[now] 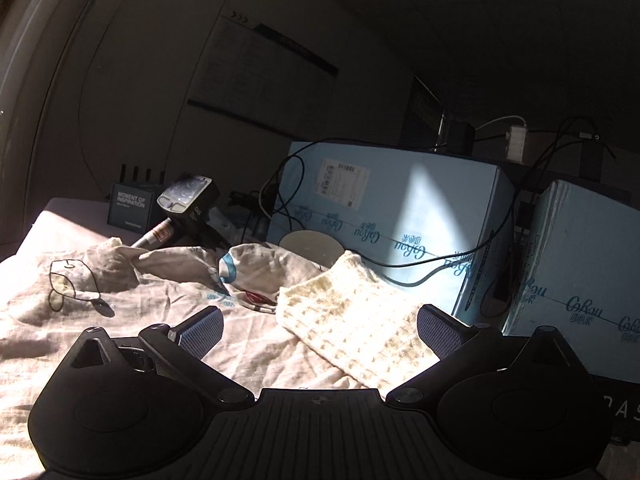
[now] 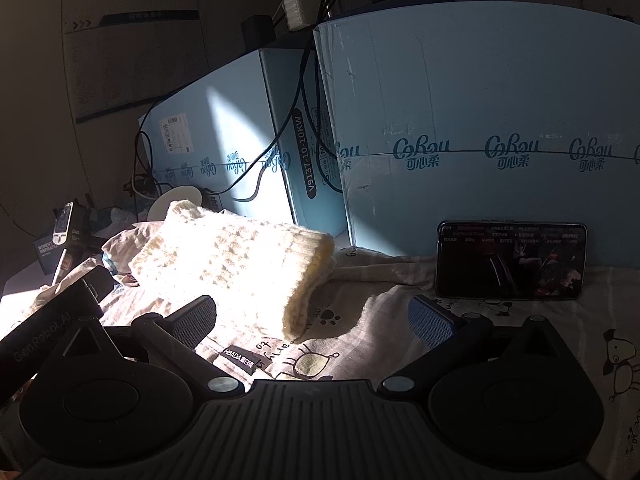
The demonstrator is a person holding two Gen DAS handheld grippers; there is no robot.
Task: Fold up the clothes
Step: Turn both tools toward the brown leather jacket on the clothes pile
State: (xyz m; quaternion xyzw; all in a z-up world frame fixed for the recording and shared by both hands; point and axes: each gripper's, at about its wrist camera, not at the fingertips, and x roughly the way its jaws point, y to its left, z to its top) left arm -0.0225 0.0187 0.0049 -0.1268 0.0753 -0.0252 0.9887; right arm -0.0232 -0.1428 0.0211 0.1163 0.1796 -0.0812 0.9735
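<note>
A cream knitted garment [image 1: 352, 320] lies folded on a crumpled beige cloth printed with cartoon animals [image 1: 120, 320]. In the right wrist view the knit [image 2: 236, 264] sits in sunlight on the same printed cloth [image 2: 400, 320], its ribbed end toward me. My left gripper [image 1: 320, 332] is open and empty, just in front of the knit. My right gripper [image 2: 312, 320] is open and empty, with the knit's ribbed end between and beyond its fingers. The left gripper's body [image 2: 56, 320] shows at the left of the right wrist view.
Two light blue cardboard boxes [image 1: 400, 216] [image 2: 480, 120] stand close behind the cloth, with black cables draped over them. A phone [image 2: 510, 260] leans against the right box. A dark handheld device [image 1: 188, 204] and a small black box [image 1: 130, 208] sit at the back left.
</note>
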